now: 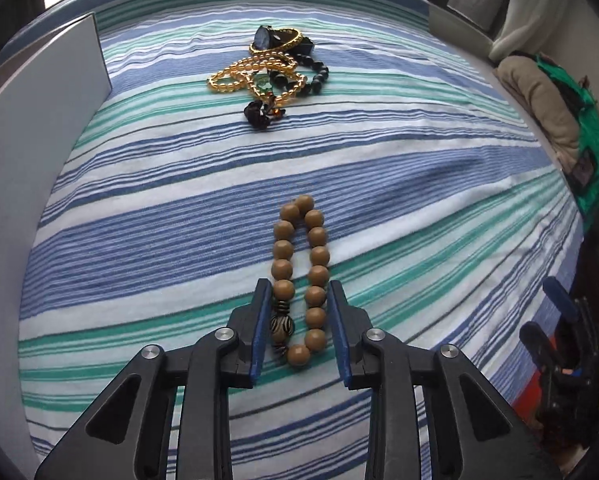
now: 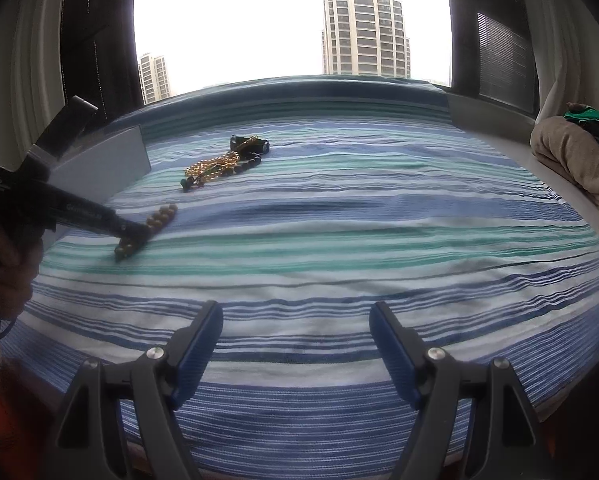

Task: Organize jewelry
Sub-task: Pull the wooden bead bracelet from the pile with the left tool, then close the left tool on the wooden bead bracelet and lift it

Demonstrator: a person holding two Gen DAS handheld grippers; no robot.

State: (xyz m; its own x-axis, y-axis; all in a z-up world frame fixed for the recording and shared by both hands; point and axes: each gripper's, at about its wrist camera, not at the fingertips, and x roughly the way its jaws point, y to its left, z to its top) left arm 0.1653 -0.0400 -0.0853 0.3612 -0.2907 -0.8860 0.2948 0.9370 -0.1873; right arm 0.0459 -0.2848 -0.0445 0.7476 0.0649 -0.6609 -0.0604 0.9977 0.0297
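A brown wooden bead bracelet (image 1: 299, 276) with a striped bead lies on the striped bedsheet (image 1: 419, 208). My left gripper (image 1: 299, 292) is open, its fingers on either side of the bracelet's near end without squeezing it. Farther off lies a pile of jewelry (image 1: 273, 68): a yellow bead necklace, black beads, a watch and a gold bangle. In the right wrist view the bracelet (image 2: 159, 216) and pile (image 2: 223, 164) lie to the far left. My right gripper (image 2: 295, 320) is open and empty above the bed's near edge.
A grey-white box (image 1: 39, 152) stands at the left of the bed, also in the right wrist view (image 2: 107, 164). A beige blanket and green cloth (image 1: 547, 104) sit on the right sill. A window is behind the bed.
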